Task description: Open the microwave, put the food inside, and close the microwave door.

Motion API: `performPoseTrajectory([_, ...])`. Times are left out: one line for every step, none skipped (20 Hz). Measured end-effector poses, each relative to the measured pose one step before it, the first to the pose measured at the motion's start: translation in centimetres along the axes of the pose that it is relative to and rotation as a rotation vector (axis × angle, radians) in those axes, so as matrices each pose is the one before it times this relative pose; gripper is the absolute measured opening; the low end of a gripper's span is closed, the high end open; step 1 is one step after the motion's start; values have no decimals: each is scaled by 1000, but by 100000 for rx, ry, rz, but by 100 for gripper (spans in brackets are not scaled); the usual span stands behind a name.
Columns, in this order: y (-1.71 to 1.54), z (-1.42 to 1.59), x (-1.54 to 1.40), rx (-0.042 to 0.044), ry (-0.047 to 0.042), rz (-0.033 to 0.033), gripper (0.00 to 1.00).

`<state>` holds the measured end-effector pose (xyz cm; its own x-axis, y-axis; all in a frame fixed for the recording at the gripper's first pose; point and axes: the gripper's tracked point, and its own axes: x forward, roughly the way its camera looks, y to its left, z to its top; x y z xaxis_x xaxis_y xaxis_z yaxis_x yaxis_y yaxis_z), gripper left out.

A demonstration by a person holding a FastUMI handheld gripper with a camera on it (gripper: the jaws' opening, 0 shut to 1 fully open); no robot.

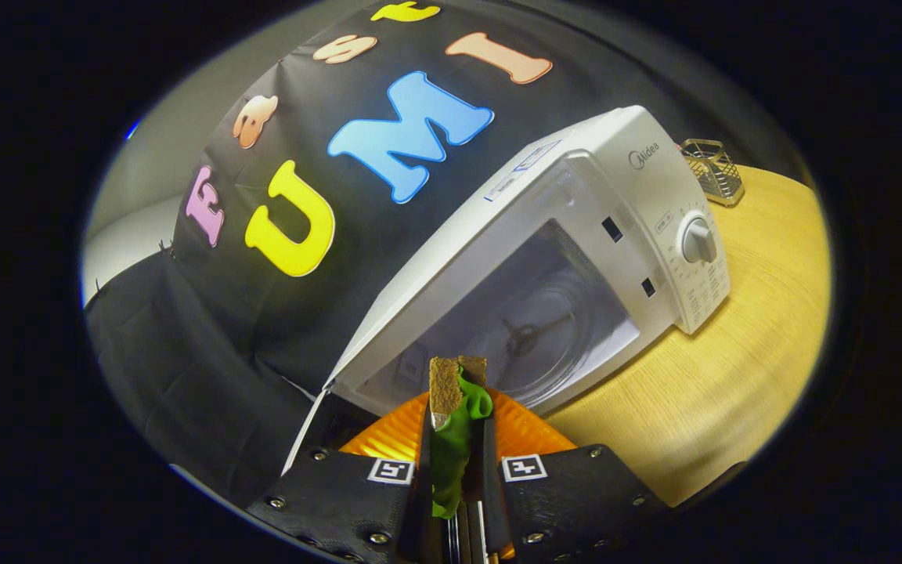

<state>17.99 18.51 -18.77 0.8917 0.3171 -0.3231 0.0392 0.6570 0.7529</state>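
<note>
gripper [457, 384]: fingers clenched on green stem [455, 439] of orange food item [388, 435]
microwave [576, 235]: door [318, 419] open, cavity just ahead of the fingers
surface: light wood table [733, 352]
wire basket [713, 171]: beyond microwave, on table
room: black cloth wall [185, 329] behind

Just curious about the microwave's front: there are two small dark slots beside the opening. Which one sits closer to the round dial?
The upper slot on the microwave, level with the dial; the lower slot sits further below. The gripper grips green food.
</note>
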Motion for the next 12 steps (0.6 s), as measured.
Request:
performPoseTrajectory([-104,265,878,1335,-2567,238,26])
performPoseTrajectory([-80,91,853,1323,-2185,-186,26])
performPoseTrajectory([-187,99,862,1227,-1895,-357,26])
performPoseTrajectory([-81,3,792,1211,-1878,-185,26])
performPoseTrajectory([-63,25,841,1001,-1794,-3,26])
performPoseTrajectory([-440,-207,1016,1051,-1681,20,26])
performPoseTrajectory([-148,13,791,649,-1842,88,26])
performPoseTrajectory([-318,-41,761,646,-1379,-684,26])
performPoseTrajectory([-496,-113,887,817,-1104,-1136,26])
performPoseTrajectory([-533,-36,714,679,-1201,-1049,26])
performPoseTrajectory([-488,-39,653,728,-1049,-1245,26])
performPoseTrajectory([-363,-26,579,647,-1025,-1049,26])
